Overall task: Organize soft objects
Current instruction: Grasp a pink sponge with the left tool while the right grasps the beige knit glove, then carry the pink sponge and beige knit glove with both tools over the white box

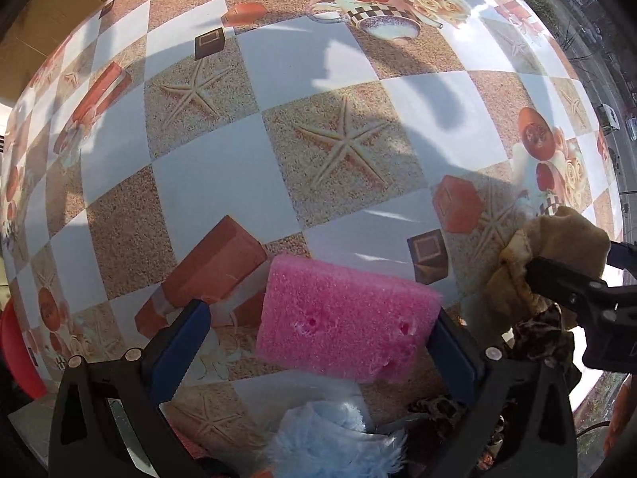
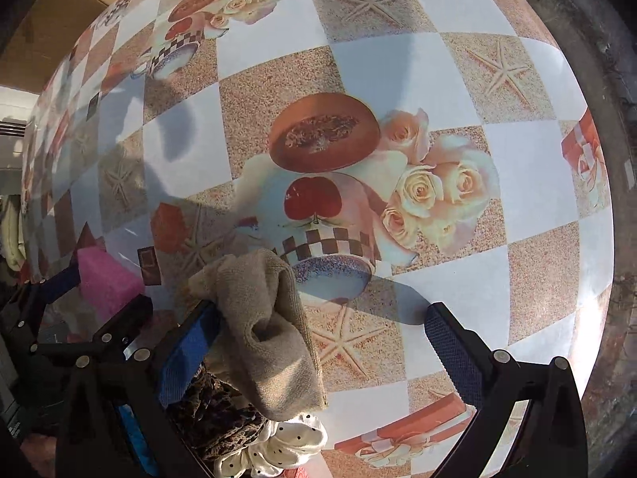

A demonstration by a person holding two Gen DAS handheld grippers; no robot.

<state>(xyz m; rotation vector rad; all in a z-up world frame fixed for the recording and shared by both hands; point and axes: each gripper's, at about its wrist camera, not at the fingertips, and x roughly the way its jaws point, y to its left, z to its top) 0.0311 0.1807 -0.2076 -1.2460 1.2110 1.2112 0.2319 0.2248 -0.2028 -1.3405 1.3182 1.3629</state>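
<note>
In the left wrist view a pink foam sponge [image 1: 342,318] lies between the fingers of my left gripper [image 1: 314,346]; the jaws stand wide, with a gap at the left finger and the right finger close beside the sponge. A fluffy light-blue item [image 1: 338,438] sits below it. In the right wrist view my right gripper [image 2: 318,358] is open, and a beige cloth [image 2: 266,326] is draped over its left finger [image 2: 187,354]. A leopard-print fabric [image 2: 215,414] and a white dotted scrunchie [image 2: 278,446] lie beneath. The cloth [image 1: 529,263] and the right gripper [image 1: 577,298] also show at the right of the left wrist view.
The table wears a checkered printed oilcloth [image 1: 318,127] with starfish, cups and gift boxes. The pink sponge [image 2: 105,279] and left gripper [image 2: 59,283] show at the left of the right wrist view. A cardboard box [image 1: 51,20] stands beyond the far left edge.
</note>
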